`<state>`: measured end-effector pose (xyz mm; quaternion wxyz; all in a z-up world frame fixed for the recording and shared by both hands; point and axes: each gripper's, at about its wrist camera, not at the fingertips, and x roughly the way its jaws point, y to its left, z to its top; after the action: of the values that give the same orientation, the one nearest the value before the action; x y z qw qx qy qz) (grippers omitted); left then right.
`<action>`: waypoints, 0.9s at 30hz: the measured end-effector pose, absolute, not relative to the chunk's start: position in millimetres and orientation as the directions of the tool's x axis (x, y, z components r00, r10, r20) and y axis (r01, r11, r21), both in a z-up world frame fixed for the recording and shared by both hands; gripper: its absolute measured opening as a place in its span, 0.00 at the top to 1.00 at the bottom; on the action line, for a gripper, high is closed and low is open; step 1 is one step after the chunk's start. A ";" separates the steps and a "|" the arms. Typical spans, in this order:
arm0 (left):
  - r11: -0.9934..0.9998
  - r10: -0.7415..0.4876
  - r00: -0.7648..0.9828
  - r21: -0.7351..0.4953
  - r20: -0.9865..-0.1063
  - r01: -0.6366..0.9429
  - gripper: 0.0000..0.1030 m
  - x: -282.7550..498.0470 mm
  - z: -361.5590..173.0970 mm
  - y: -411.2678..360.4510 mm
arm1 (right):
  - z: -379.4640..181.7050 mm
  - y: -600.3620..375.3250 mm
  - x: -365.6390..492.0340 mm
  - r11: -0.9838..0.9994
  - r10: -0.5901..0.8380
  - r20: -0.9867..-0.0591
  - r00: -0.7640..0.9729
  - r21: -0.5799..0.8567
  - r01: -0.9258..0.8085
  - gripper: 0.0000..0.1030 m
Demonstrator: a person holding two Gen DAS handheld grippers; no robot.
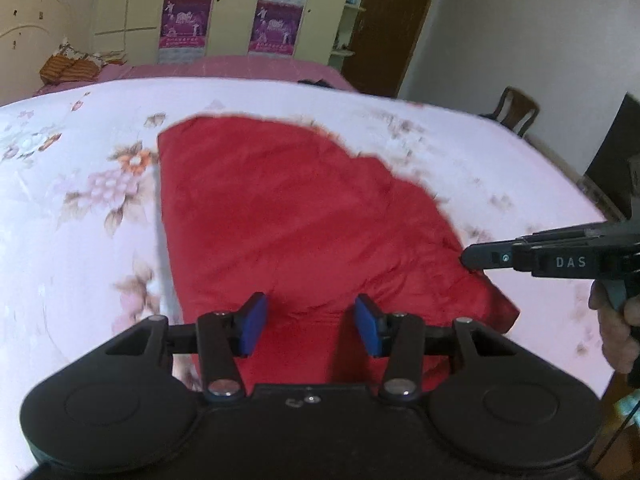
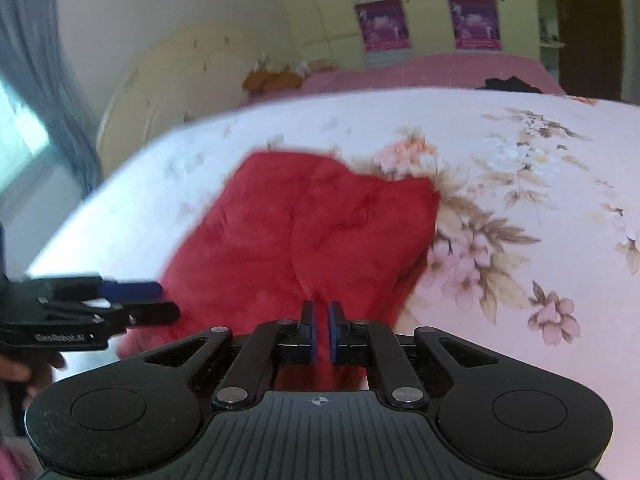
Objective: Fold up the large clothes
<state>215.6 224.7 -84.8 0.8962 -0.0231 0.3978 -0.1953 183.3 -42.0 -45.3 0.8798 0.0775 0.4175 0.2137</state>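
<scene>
Blue-padded left gripper (image 1: 310, 326) is hovering with jaws spread wide over the near edge of the red garment (image 1: 288, 216), while the right gripper (image 2: 321, 330) is holding its jaws nearly closed, apparently pinching nothing. Beyond, the garment is lying partly folded on the floral bedspread (image 1: 60, 200); likely next, both grasping near corners.

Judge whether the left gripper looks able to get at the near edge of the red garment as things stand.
Probably yes. The left gripper is open right over the red garment near its closest edge, with nothing between its pads and the cloth. The right gripper sits at the garment's other side, out of its way.
</scene>
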 end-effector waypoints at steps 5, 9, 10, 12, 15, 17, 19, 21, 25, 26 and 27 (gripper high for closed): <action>0.936 -0.340 0.644 -0.177 -0.685 0.305 0.55 203.0 -95.3 226.5 | -79.4 -41.5 184.3 0.902 0.431 -0.734 0.524 0.330 -0.279 0.93; 0.949 -0.312 0.660 -0.184 -0.683 0.258 0.55 186.8 -83.2 227.9 | -62.7 -48.3 166.0 0.894 0.448 -0.701 0.555 0.354 -0.275 0.93; 0.953 -0.297 0.659 -0.173 -0.691 0.248 0.55 185.6 -83.6 227.8 | -57.5 -50.0 158.8 0.889 0.458 -0.690 0.560 0.359 -0.284 0.93; 0.961 -0.272 0.660 -0.157 -0.700 0.229 0.55 180.7 -85.3 224.5 | -57.7 -46.3 152.2 0.886 0.462 -0.703 0.541 0.343 -0.311 0.93; 0.969 -0.242 0.668 -0.136 -0.703 0.208 0.55 174.5 -85.0 219.1 | -70.5 -43.7 147.0 0.902 0.426 -0.738 0.523 0.304 -0.307 0.93; 0.974 -0.222 0.677 -0.125 -0.701 0.190 0.55 166.1 -78.1 216.6 | -60.5 -54.4 136.8 0.889 0.457 -0.697 0.552 0.357 -0.286 0.93; 0.978 -0.201 0.686 -0.111 -0.699 0.174 0.55 156.8 -73.4 213.3 | -46.1 -60.3 122.3 0.884 0.466 -0.658 0.591 0.358 -0.299 0.93; 0.985 -0.167 0.685 -0.090 -0.710 0.147 0.55 147.2 -73.3 207.7 | -36.1 -63.1 108.3 0.886 0.463 -0.644 0.609 0.344 -0.311 0.93; 0.988 -0.153 0.704 -0.087 -0.693 0.129 0.54 123.3 -62.8 197.7 | -22.0 -72.1 81.6 0.896 0.443 -0.633 0.635 0.333 -0.294 0.93; 0.988 -0.151 0.715 -0.084 -0.683 0.128 0.52 115.8 -57.7 194.3 | -18.3 -74.9 72.9 0.899 0.438 -0.629 0.643 0.330 -0.289 0.93; 0.988 -0.151 0.722 -0.085 -0.675 0.127 0.46 109.8 -53.1 191.4 | -14.6 -78.3 65.5 0.902 0.430 -0.626 0.651 0.327 -0.281 0.93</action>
<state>109.8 191.4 -53.1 0.9279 -0.0163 0.3649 -0.0748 65.5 -78.3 -14.6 0.9030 0.1007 0.3683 0.1969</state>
